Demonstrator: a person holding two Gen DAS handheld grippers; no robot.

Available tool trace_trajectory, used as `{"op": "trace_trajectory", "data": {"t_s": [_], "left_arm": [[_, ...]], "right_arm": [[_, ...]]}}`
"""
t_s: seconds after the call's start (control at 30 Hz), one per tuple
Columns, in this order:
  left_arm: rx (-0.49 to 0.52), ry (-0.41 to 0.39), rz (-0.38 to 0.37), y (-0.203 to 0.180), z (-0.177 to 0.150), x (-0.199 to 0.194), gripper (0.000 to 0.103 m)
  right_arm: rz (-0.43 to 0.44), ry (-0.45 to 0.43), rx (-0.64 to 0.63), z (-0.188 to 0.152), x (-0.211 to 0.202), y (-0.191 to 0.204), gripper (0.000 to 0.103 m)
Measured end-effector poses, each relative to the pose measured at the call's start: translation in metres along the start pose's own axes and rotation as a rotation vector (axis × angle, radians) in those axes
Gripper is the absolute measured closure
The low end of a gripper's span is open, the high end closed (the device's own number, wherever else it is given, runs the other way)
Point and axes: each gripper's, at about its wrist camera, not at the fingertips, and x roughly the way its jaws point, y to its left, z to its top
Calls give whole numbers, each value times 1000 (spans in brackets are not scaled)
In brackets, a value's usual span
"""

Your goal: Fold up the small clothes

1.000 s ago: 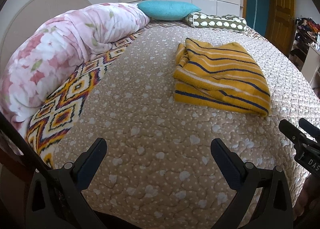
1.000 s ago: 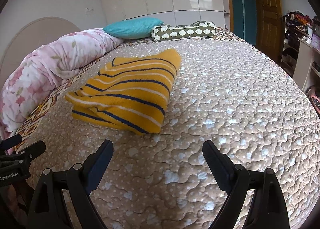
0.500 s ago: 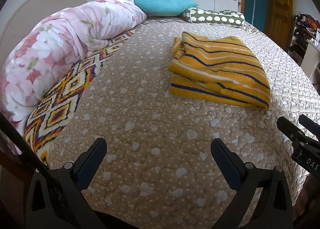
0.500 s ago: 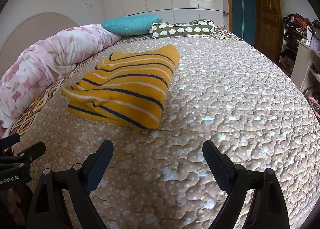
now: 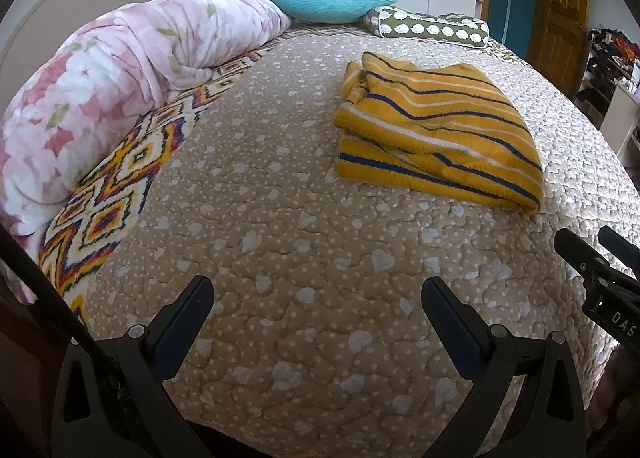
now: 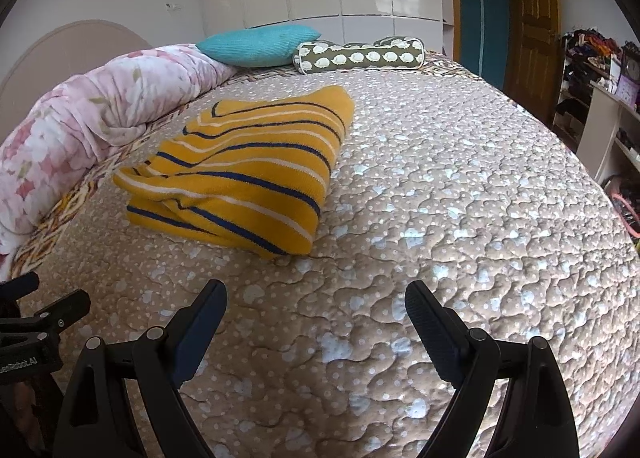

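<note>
Both wrist views, folding task at or near completion. The yellow striped garment (image 5: 436,138) is lying folded into a thick, roughly rectangular stack on the quilted bedspread (image 5: 280,278), toward the middle of the bed and well apart from both tools. The left gripper (image 5: 316,310) and the right gripper (image 6: 316,310) are hovering low over the near edge of the bed, jaws spread wide and holding nothing — each is released. Compared with the view a second ago, the garment is appearing slightly nearer and lower in both frames while its shape is staying the same; the cameras are shifting, not the cloth. This is suggesting that the fold is already finished and the tools are merely repositioning. Along the left side a rolled floral duvet (image 5: 120,78) is resting on a patterned blanket (image 5: 120,194); a teal pillow (image 6: 260,44) and an olive bolster (image 6: 360,54) are sitting at the head — none is touching the garment. The layered edge facing the left camera is looking slightly uneven, so a final tidying press may be worthwhile
</note>
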Motion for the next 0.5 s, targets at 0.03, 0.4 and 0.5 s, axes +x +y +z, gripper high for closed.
{"op": "trace_trajectory", "data": {"t_s": [0.03, 0.4, 0.5], "left_arm": [[0, 1, -1, 0, 0, 0, 0], [6, -9, 2, -1, 0, -2, 0], [17, -14, 3, -5, 1, -4, 0]], "right_arm": [[-18, 4, -8, 0, 1, 1, 9], [-242, 47, -84, 5, -2, 6, 10], [-264, 33, -105, 7, -7, 9, 10]]}}
